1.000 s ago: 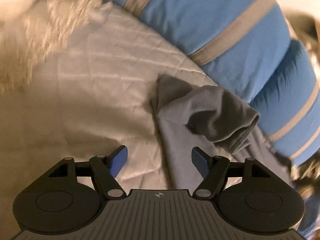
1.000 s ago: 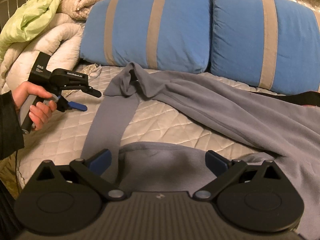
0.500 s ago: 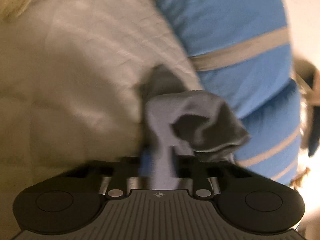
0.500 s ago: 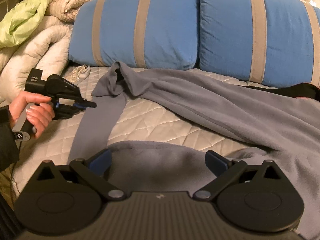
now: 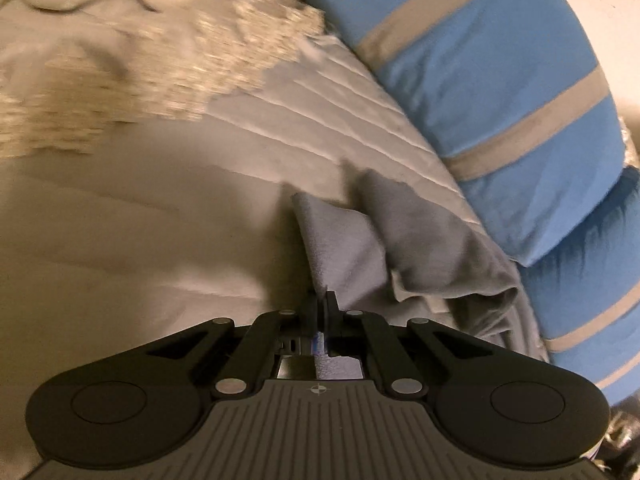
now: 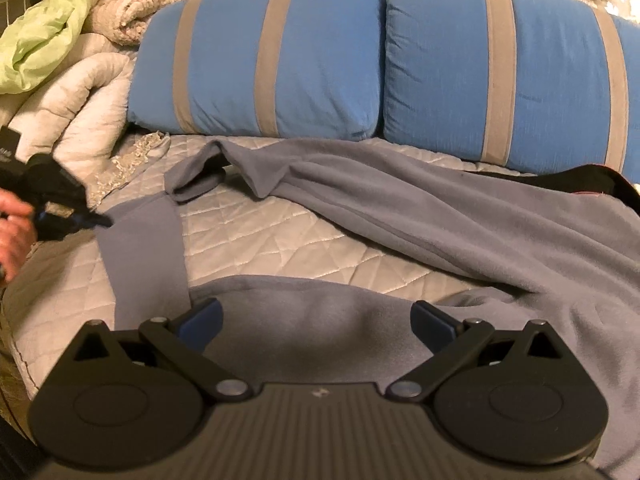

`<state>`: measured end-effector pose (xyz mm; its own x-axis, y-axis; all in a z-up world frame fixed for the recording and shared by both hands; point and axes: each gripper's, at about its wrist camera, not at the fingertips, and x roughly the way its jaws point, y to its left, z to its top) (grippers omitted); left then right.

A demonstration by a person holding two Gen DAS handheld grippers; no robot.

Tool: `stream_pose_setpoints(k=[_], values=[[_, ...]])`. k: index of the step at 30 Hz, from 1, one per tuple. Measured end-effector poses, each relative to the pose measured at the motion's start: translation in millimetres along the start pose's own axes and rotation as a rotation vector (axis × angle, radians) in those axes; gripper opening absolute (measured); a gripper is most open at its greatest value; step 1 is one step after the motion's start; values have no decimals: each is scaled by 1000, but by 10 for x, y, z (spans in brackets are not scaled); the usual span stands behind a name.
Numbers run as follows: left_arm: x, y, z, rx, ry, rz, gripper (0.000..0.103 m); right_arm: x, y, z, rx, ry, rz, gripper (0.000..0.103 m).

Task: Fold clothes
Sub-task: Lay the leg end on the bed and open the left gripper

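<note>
A grey fleece garment lies spread over the quilted bed, its long sleeve running to the left. My left gripper is shut on the sleeve's edge, with grey cloth pinched between its pads. In the right wrist view that left gripper sits at the far left in a hand, gripping the sleeve's corner. My right gripper stands open low over the garment's near part, with nothing pinched between its fingers.
Two blue pillows with grey stripes lean along the bed's far side. Rolled white and beige duvets and a green cloth pile up at the left. A dark garment shows at the right. The quilted cover lies bare between sleeve and body.
My left gripper went from open over the sleeve to shut on its edge, then drew it leftward, flattening the sleeve. The right gripper has stayed open and hardly moved.
</note>
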<state>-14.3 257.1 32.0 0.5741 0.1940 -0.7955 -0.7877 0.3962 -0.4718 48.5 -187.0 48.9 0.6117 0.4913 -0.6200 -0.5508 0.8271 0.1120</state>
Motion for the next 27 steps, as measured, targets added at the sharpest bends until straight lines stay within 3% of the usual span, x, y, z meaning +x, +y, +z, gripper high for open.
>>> stream_pose_setpoints(k=[6,12,16,18,20,22,27], values=[[-204,330,-78,7,-2,107,2,-91,47,33,2,-18,-5,103],[-452,489,-180,15,-67,147,2,-155,134,41,-13,-33,-4,103],[-468,558,-161,-13,-35,160,4,-169,169,35,-25,-38,-5,103],[-461,619,-96,-42,-41,172,10,-162,176,31,-26,-35,-10,103],[-478,662,-7,-60,-78,191,31,-159,180,30,-24,-33,-10,103],[-476,694,97,-71,-111,196,41,-163,194,34,-24,-35,-7,103],[-334,639,360,-5,-156,178,43,-177,248,38,-49,-46,3,103]])
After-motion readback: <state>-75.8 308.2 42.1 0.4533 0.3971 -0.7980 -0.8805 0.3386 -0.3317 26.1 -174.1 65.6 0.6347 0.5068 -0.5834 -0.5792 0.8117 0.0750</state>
